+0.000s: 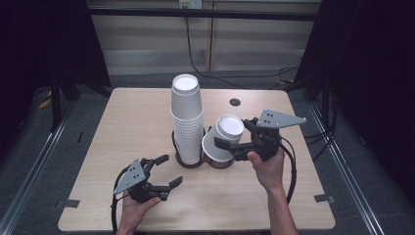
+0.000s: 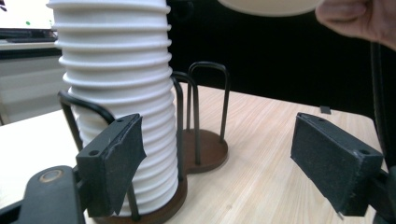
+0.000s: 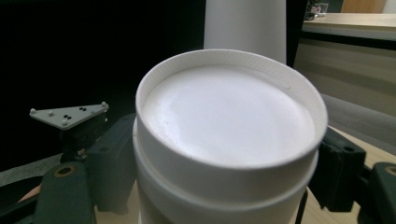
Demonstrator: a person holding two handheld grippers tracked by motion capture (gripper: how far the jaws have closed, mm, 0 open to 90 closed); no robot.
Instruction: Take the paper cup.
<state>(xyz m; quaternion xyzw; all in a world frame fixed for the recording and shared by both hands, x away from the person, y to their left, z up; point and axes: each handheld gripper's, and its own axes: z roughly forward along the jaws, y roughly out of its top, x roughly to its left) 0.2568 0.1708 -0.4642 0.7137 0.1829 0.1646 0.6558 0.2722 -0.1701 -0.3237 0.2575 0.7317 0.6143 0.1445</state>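
A tall stack of upturned white paper cups (image 1: pixel 187 117) (image 2: pixel 116 93) stands in one ring of a dark wire cup holder (image 1: pixel 190 161) (image 2: pixel 205 149) at the table's middle. My right gripper (image 1: pixel 236 136) (image 3: pixel 229 182) is shut on a white paper cup (image 1: pixel 224 138) (image 3: pixel 229 126), held tilted with its base up, just over the holder's other ring. In the right gripper view a second cup seems nested under it. My left gripper (image 1: pixel 169 170) (image 2: pixel 226 158) hovers at the front left of the holder, its jaws apart with nothing between them.
The light wooden table (image 1: pixel 132 122) has a round cable hole (image 1: pixel 235 102) behind the held cup. Bare tabletop lies to the left and front. Dark curtains flank the table, and a black cable (image 1: pixel 215 73) runs across the floor behind it.
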